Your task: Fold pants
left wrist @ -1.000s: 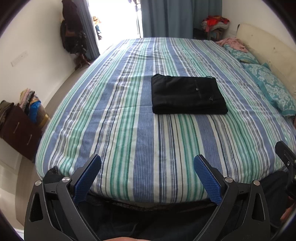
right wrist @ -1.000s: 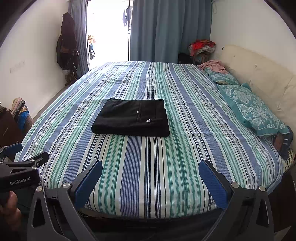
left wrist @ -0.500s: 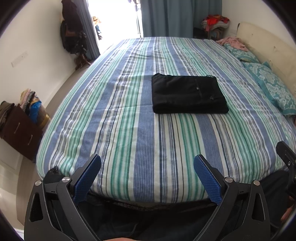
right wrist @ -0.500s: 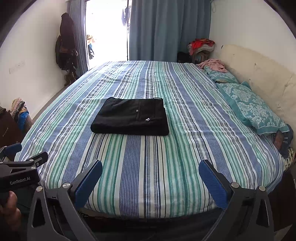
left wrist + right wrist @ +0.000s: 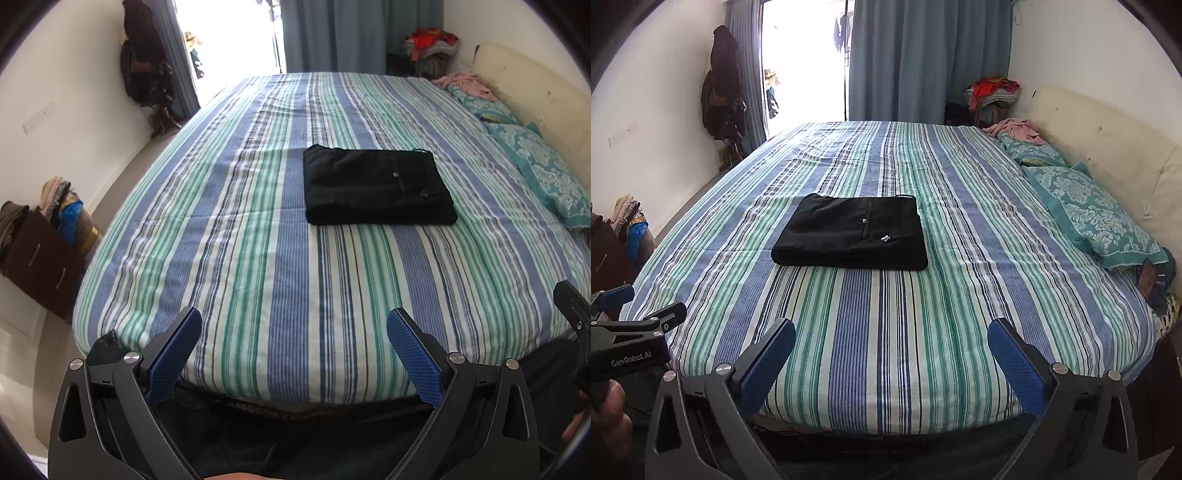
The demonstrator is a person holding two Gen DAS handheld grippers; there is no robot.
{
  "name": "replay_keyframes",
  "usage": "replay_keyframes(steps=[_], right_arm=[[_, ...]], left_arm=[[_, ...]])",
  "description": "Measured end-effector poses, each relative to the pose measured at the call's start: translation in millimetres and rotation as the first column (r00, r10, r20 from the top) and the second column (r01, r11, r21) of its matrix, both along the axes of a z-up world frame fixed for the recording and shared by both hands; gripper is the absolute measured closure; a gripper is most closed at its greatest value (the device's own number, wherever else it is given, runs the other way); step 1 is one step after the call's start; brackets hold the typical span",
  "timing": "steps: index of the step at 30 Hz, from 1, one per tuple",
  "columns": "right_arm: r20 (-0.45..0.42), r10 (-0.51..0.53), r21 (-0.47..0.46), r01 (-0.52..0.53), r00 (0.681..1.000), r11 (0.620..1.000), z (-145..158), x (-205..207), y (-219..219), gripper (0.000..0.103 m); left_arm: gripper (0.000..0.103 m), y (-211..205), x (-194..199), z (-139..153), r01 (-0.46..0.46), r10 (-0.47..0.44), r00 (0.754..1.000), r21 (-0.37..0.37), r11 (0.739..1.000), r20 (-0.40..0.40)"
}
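Dark chest (image 5: 35, 254) at far left, clothes (image 5: 61, 206) heaped on top (drawers shut); black pants (image 5: 376, 184) folded flat mid-bed on striped sheet (image 5: 295, 277); left gripper (image 5: 293, 350) and right gripper (image 5: 892, 354) both spread wide at near edge, holding nothing, well apart from pants.

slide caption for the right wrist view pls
Folded black pants lie on the striped bed; open right gripper held back, empty.

Pants (image 5: 851, 232) matt black cloth; bedsheet (image 5: 886, 332) striped woven cotton; tool pads (image 5: 413, 356) textured blue rubber.
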State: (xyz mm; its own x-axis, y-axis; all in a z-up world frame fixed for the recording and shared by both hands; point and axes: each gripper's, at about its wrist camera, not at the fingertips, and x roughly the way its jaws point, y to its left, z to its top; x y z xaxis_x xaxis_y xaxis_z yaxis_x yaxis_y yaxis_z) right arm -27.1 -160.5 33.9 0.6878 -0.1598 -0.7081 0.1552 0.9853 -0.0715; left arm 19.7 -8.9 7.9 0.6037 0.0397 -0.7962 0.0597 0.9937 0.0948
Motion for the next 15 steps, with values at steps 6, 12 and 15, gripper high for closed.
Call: replay_keyframes(steps=[6, 12, 15], right_arm=[[-0.001, 0.001, 0.003, -0.001, 1.0, 1.0, -0.5, -0.7, -0.7, 0.0], [-0.001, 0.001, 0.003, -0.001, 1.0, 1.0, -0.9, -0.7, -0.5, 0.0], [0.0, 0.0, -0.001, 0.0, 1.0, 1.0, -0.8, -0.6, -0.1, 0.0]], left_arm=[[0.002, -0.2, -0.1, 0.1, 0.0, 0.0, 1.0, 0.0, 1.0, 0.0], [0.002, 0.4, 0.0, -2.0, 0.0, 0.0, 1.0, -0.005, 1.0, -0.01], [0.002, 0.8, 0.1, -2.9, 0.0, 0.0, 1.0, -0.004, 1.0, -0.015]])
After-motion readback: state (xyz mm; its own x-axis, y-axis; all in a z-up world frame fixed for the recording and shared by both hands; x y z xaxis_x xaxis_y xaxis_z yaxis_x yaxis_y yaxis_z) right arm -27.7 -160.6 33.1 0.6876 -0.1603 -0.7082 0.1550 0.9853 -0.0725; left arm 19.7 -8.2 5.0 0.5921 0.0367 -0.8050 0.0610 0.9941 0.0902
